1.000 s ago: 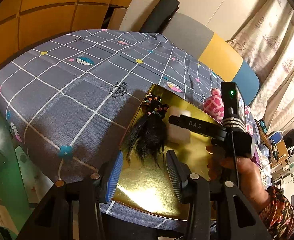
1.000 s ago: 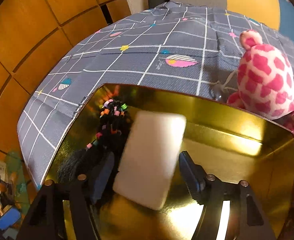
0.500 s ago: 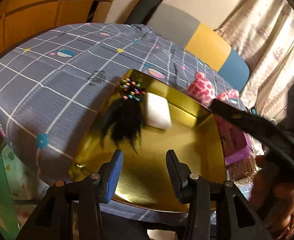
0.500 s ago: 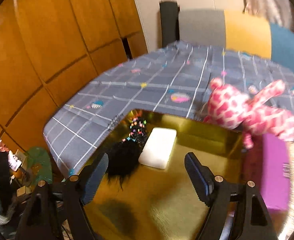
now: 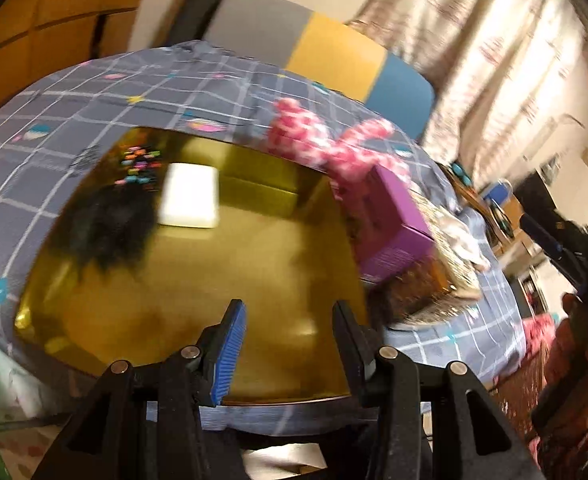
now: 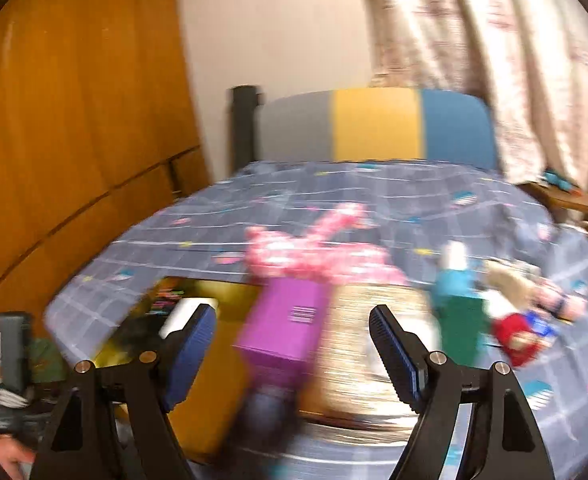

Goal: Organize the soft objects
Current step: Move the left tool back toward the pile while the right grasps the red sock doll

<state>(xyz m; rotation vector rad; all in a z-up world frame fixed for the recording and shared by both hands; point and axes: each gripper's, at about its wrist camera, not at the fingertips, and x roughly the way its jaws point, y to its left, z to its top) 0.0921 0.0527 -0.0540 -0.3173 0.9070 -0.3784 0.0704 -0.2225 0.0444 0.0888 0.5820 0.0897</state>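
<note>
A white sponge lies in the gold tray, right beside a black furry piece with coloured beads. A pink-and-white plush toy lies on the bedspread just beyond the tray's far rim. My left gripper hangs open over the tray's near part, with nothing between its fingers. My right gripper stands wide open and empty, high above the tray's right side. Its view is blurred and shows the plush and the sponge further off.
A purple box leans on a glittery silver box right of the tray. A teal-and-green item and a small red doll lie further right. The grey patterned bedspread reaches a colour-blocked headboard, with curtains on the right.
My right gripper let go of the white sponge in the tray, then drew back and rose, swinging right. My left gripper pulled back and turned right, still open.
</note>
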